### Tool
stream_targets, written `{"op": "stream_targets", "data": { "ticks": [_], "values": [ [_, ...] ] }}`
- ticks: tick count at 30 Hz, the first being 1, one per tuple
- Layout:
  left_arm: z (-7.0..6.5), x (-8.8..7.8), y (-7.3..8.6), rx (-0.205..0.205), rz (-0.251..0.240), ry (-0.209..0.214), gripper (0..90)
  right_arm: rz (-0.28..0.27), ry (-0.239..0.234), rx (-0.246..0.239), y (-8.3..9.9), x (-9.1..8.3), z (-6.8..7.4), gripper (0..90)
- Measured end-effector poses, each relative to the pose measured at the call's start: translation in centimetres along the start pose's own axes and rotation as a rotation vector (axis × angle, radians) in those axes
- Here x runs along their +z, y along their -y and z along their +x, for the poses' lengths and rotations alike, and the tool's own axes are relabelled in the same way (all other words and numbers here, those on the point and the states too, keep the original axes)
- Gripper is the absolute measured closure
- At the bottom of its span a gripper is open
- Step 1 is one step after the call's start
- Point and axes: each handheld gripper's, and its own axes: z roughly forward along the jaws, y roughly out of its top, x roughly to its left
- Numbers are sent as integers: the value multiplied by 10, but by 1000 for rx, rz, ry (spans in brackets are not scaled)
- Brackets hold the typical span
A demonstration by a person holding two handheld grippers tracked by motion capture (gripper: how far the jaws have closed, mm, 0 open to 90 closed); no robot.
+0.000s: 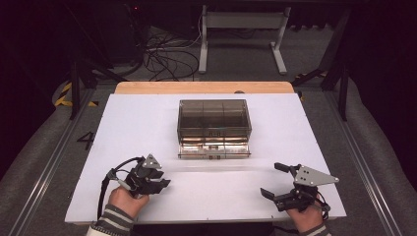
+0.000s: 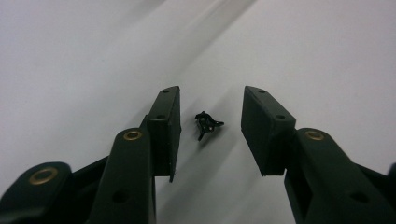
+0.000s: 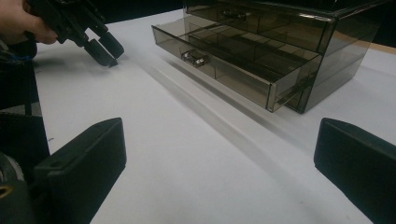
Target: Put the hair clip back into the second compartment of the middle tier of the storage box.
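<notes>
High view: one smoky translucent plastic drawer cabinet (image 1: 214, 119) mid-table, its bottom drawer (image 1: 214, 148) pulled out; contents too dim to read. Left gripper (image 1: 161, 179) low on the white table (image 1: 147, 128).

Left gripper view: jaws apart, one small black clip-like object (image 2: 206, 123), possibly a hair claw, lying between them untouched.

Right gripper view: right gripper (image 3: 219, 158) wide open, empty; drawer dividers visible.
</notes>
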Motion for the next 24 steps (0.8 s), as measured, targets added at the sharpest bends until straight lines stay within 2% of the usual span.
{"op": "stream_targets", "data": {
  "ticks": [2,10,19,24],
  "values": [
    [0,1,0,2,7,6,606,1,-1,0,0,0,0,28],
    [-1,3,0,7,19,-14,656,3,-4,1,0,1,0,28],
    [-3,3,0,35,39,-43,749,3,-6,-1,0,1,0,29],
    [-4,3,-1,40,41,-47,755,5,-6,-1,0,1,0,29]
  ]
}}
